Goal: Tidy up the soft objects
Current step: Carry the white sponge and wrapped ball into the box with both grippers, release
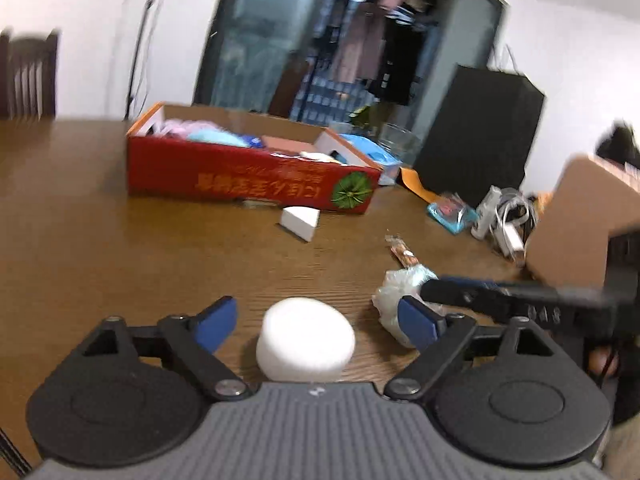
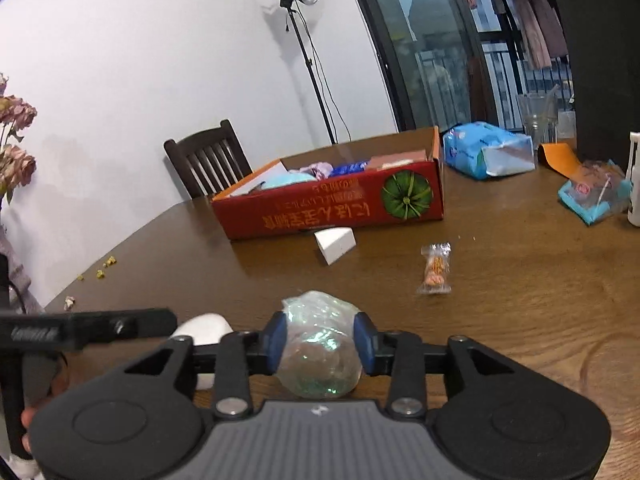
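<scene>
Item: round white foam puck (image 1: 305, 339), lying flat on the bench (image 1: 100, 240) between the spread fingers of the left claw (image 1: 316, 322). It is judged light, soft and compressible, not fragile; hold is best taken across its curved sides, with modest squeeze. The left claw is held wide, with neither pad touching the puck.

Item: crinkled clear plastic bundle (image 2: 318, 346), low over the bench or resting on it. It is pinched on both sides by the blue pads (image 2: 277, 340) of the right claw (image 2: 320, 342). It is judged light, yielding and somewhat slippery.

Destination, presumed: open red cardboard box (image 1: 252, 176), standing farther back on the bench and already partly filled with pink and blue soft goods.

Also listed: a white foam wedge (image 2: 335, 245) just in front of the box; a wrapped snack (image 2: 435, 269) on open bench; a blue tissue pack (image 2: 486, 148) beside the box; a teal packet (image 2: 592, 194) at the far right.

Obstruction: the two claws sit close side by side, so a clash is judged possible.
</scene>
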### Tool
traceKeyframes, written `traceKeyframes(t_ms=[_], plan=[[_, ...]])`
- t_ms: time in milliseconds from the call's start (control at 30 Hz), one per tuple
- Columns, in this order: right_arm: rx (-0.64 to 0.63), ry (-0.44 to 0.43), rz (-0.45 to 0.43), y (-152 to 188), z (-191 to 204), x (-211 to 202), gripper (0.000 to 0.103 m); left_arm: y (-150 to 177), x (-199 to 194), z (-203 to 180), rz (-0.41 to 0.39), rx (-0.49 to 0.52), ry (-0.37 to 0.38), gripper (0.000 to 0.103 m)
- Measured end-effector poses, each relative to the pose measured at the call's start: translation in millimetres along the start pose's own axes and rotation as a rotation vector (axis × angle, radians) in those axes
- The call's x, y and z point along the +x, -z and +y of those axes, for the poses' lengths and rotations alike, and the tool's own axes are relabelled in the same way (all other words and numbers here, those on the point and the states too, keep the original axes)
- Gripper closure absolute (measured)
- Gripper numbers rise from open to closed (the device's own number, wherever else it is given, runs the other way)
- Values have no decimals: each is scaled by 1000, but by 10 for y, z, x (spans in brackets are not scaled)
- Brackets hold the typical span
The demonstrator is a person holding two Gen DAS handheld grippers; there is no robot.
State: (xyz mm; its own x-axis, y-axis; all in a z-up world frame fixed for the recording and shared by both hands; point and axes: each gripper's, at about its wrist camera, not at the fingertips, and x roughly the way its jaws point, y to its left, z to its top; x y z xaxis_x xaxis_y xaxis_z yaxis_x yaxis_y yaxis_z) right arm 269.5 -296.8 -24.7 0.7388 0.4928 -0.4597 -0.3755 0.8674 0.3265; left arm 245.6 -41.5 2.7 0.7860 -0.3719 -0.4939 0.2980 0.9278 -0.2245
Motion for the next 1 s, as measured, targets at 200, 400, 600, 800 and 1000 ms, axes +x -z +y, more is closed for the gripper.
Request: traceKeyframes(t_ms=[200,400,600,800,1000], plan=[[-14,53,41,4,66,205,60,150,284,-65,85,63,-84,39],[-35,41,59,-39,131,311,71,123,275,54,85,7,-57,44],[-43,20,53,-184,160,332,74,-132,280,181,53,-37,-10,44],[-160,-29,1,-698,212,436,74,-764,472,321,-44,-66,12,44],[-167,-47,-85,-1499,69,823,74,-1509,1088,566,-40,-82,-16,44]])
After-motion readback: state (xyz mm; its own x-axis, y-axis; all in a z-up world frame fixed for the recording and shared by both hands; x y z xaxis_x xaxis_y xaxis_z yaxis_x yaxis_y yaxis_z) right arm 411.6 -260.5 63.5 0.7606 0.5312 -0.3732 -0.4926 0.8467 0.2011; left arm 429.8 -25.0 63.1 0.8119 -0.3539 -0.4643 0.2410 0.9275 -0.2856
